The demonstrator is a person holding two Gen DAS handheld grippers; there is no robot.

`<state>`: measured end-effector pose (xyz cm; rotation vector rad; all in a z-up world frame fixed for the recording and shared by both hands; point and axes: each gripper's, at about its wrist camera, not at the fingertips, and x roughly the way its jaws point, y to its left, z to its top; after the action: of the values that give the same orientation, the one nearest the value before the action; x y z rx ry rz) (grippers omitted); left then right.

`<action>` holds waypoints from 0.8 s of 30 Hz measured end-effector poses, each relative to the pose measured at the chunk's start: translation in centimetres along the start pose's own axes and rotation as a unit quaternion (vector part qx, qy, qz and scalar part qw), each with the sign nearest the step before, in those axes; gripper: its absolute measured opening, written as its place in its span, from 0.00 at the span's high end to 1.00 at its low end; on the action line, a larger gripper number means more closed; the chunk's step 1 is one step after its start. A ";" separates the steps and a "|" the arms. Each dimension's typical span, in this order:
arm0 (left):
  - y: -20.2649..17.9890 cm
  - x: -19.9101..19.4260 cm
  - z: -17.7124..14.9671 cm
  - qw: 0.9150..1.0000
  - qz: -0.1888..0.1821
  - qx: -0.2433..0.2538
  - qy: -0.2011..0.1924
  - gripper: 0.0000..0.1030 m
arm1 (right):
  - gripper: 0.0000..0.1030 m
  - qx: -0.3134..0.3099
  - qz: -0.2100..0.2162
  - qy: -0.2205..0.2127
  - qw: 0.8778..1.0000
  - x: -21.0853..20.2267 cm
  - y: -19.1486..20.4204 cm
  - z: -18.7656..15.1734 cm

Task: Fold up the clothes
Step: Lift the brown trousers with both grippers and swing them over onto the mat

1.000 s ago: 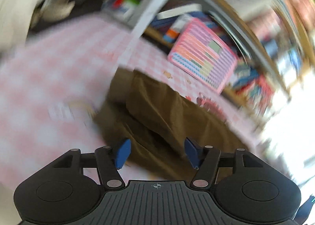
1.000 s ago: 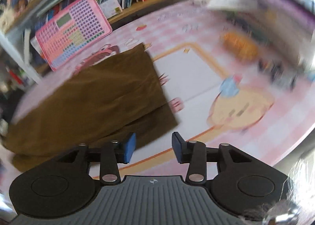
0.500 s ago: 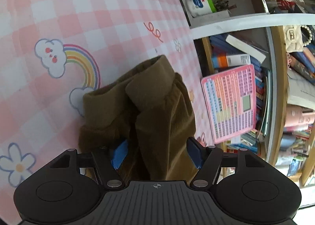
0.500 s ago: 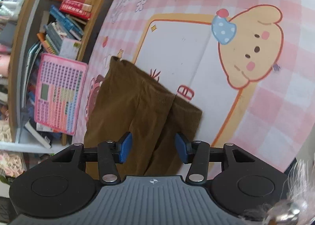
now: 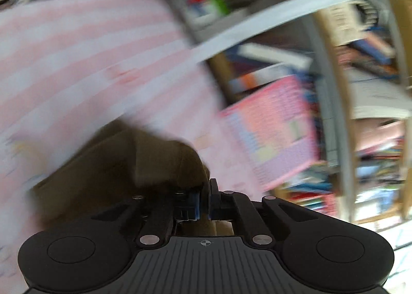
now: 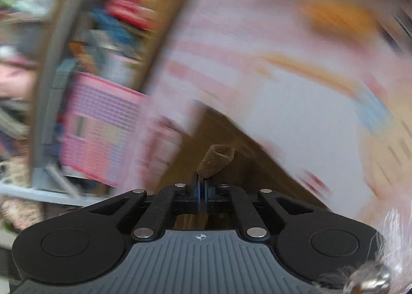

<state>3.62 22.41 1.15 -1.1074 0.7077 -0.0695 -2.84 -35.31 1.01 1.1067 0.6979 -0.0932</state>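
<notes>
Grip confirmed: your left gripper (image 5: 204, 200) and right gripper (image 6: 202, 195), spread half a second ago, now each pinch the brown garment (image 5: 108, 165) on the pink checked desk (image 5: 77, 49). Blur suggests a fold under way.

The brown garment (image 5: 108, 165) is a soft, matt cloth with a fine nap; its pinched tuft (image 6: 216, 160) in the right view looks fuzzy and rough. The left hand-held gripper (image 5: 204, 200) and the right hand-held gripper (image 6: 202, 192) are matt black plastic with ribbed grey housings, shiny metal pivot pins and smooth blue fingertips (image 5: 196, 201). The surface (image 5: 77, 62) wears a smooth pink-checked printed cover with a slight sheen. The shelf (image 5: 322, 36) edge looks like wood, though blurred.
</notes>
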 end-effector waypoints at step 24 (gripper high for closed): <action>-2.8 -1.5 1.2 0.995 -0.097 0.033 0.003 0.97 | 0.97 -0.129 0.031 -0.065 0.989 -3.7 5.2 1.3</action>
<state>3.95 22.61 4.56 -1.1096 0.5979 -0.2612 -3.04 -34.97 7.54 0.8646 0.5407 -0.0200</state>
